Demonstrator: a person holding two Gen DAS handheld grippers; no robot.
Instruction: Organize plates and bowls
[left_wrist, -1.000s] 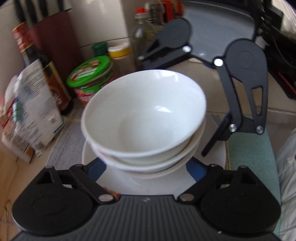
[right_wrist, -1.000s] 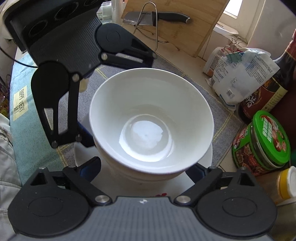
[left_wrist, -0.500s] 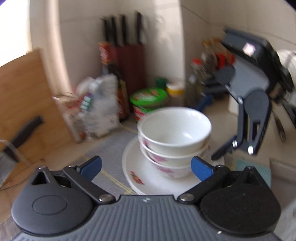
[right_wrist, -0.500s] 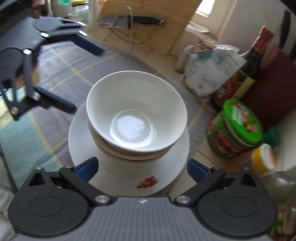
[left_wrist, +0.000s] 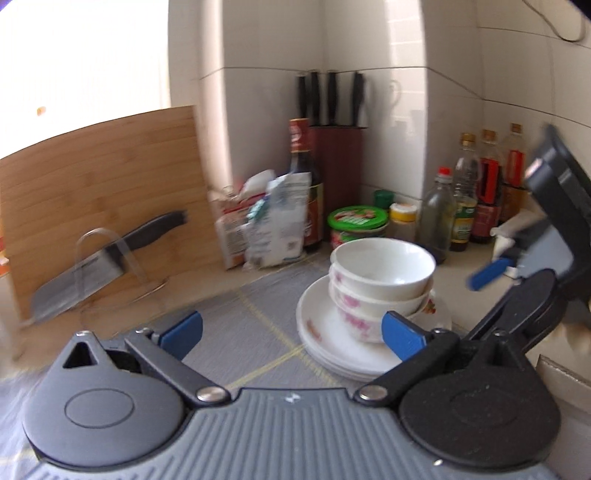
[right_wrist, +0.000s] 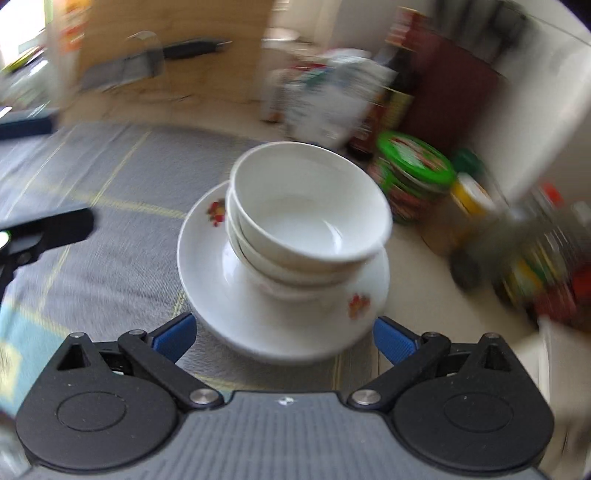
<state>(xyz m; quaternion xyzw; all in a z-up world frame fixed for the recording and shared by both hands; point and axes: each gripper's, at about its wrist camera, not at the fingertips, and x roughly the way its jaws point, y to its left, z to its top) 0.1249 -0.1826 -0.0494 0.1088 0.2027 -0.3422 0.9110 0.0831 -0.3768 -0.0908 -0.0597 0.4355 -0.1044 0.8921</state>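
Three white bowls (left_wrist: 382, 275) are nested in a stack on a pile of white flowered plates (left_wrist: 332, 350) on the grey mat. The same bowls (right_wrist: 306, 218) and plates (right_wrist: 258, 325) show in the right wrist view. My left gripper (left_wrist: 291, 332) is open and empty, back from the stack and to its left. My right gripper (right_wrist: 284, 334) is open and empty, just short of the plates' near rim. The right gripper also shows in the left wrist view (left_wrist: 546, 266), to the right of the stack.
A wooden cutting board (left_wrist: 99, 184) and a cleaver in a clear stand (left_wrist: 107, 254) are at the back left. Bags (left_wrist: 266, 221), a sauce bottle (left_wrist: 304, 177), a knife block (left_wrist: 334, 155), a green-lidded jar (left_wrist: 356, 225) and several bottles (left_wrist: 476, 192) crowd the corner.
Both grippers have pulled back and away from the stack. The bowls and plates stay where they were set. The right wrist view is blurred by the motion.
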